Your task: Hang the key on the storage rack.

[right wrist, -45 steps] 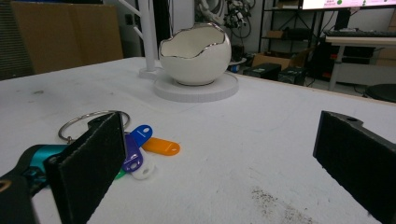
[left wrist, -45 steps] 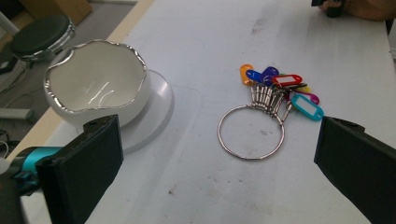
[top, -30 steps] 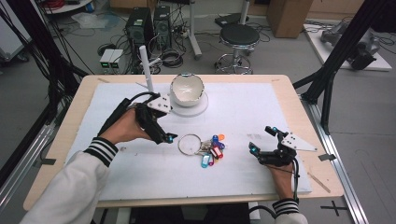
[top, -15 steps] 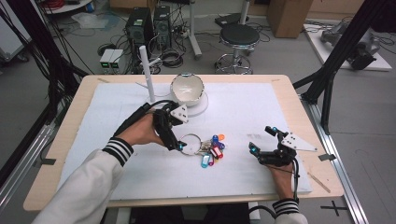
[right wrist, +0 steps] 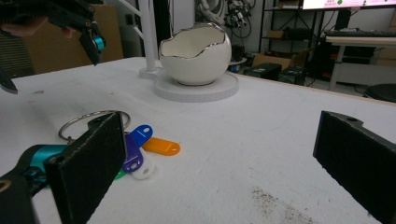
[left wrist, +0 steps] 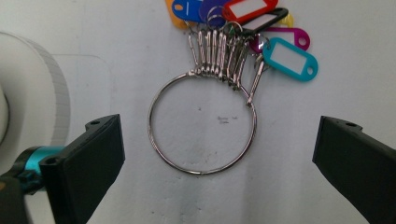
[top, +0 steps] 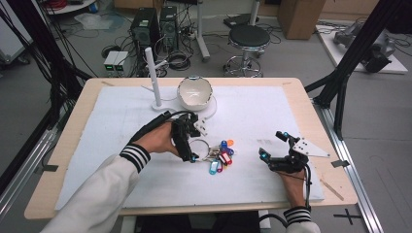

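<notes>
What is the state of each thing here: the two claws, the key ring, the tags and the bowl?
Left claw: open, above the key ring.
Right claw: open, holding nothing.
Key ring: flat on the table, not gripped.
Tags: bunched on the ring.
Bowl: upright on its round base.

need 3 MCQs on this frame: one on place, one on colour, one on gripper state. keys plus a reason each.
1. Where does the key ring lie?
A. inside the bowl
B. flat on the white mat, between the left gripper's open fingers
C. hung on the post

2. What colour is the tag lying farthest right in the left gripper view?
A. teal
B. black
C. white

3. What state is the right gripper in?
A. shut on a tag
B. shut on nothing
C. open, holding nothing

Key: 1 B, the ring lies flat on the mat with a finger at each side, apart from it. 2 A, teal frame with a white label. 3 C, the right gripper view shows its fingers wide apart with bare mat between.
</notes>
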`<action>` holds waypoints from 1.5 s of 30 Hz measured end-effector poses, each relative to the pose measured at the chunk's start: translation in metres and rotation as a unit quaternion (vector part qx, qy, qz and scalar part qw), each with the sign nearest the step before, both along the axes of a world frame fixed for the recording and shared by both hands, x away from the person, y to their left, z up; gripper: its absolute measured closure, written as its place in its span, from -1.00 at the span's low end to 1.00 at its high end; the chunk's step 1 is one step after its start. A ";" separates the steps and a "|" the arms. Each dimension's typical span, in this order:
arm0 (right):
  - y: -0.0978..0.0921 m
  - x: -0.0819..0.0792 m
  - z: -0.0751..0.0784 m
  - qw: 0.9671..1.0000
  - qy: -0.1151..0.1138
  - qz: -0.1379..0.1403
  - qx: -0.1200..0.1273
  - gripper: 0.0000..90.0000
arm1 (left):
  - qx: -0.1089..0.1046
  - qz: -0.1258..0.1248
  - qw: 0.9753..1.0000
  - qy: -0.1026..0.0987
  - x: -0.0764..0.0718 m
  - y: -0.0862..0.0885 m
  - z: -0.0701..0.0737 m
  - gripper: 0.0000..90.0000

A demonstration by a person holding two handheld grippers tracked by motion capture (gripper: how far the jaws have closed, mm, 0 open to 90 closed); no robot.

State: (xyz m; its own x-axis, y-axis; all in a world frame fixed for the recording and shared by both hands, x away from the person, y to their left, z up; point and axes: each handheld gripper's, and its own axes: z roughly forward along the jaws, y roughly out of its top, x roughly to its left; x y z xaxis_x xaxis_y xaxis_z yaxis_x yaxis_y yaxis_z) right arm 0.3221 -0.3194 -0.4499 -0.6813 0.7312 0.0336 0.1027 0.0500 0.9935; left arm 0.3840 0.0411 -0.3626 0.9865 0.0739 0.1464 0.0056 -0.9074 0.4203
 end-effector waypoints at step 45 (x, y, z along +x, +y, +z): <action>0.000 0.000 0.000 1.000 0.002 0.002 0.000 -0.95 | 0.121 -0.023 0.992 0.042 -0.009 -0.035 -0.032 -0.04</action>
State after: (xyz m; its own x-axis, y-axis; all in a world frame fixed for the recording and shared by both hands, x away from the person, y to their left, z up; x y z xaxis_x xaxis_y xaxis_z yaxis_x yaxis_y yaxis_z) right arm 0.3220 -0.3196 -0.4499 -0.6841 0.7286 0.0355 0.1058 0.0510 0.9931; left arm 0.3746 0.0060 -0.3946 0.9974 0.0010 0.0720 -0.0128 -0.9816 0.1905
